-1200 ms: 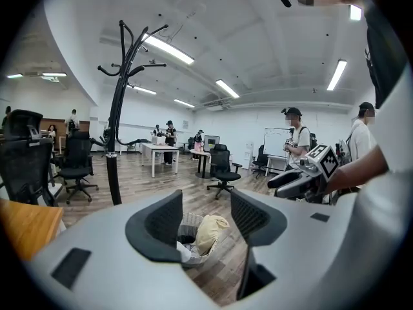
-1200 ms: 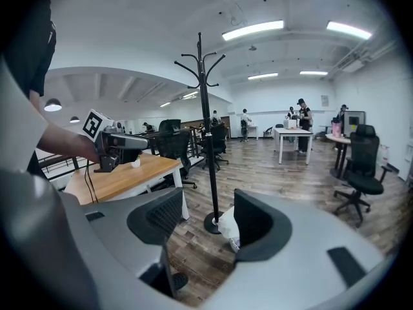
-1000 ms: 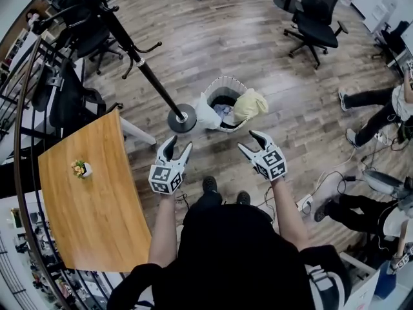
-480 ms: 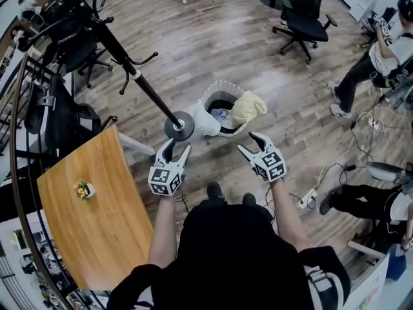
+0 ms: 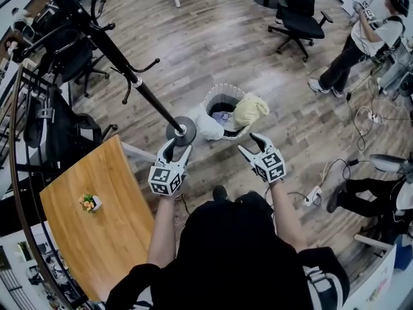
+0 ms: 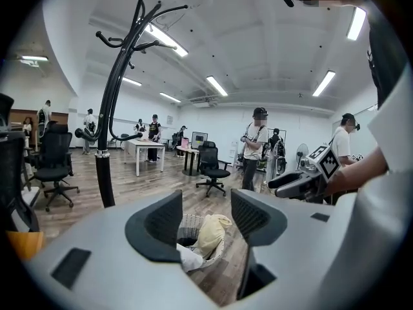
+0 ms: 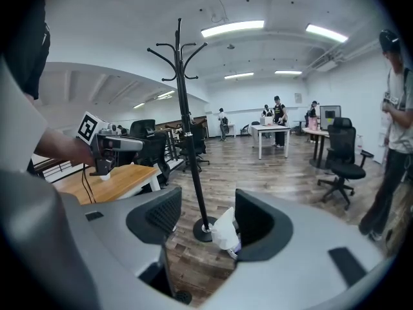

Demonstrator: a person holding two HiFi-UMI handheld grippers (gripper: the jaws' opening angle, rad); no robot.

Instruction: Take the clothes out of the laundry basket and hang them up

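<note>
Left gripper (image 5: 179,144) wide open, empty | right gripper (image 5: 246,141) open, empty too | laundry basket (image 5: 213,95) ahead of both, right one seems nearer.

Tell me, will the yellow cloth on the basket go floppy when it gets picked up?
Probably floppy: the yellow cloth already slumps in soft folds over the basket rim. It looks light for its size. Lifted by one spot, the rest would likely dangle.

coat stand (image 5: 117,58) top cut off, laundry basket (image 5: 222,89) depths hidden by clothes (image 5: 249,108)
</note>
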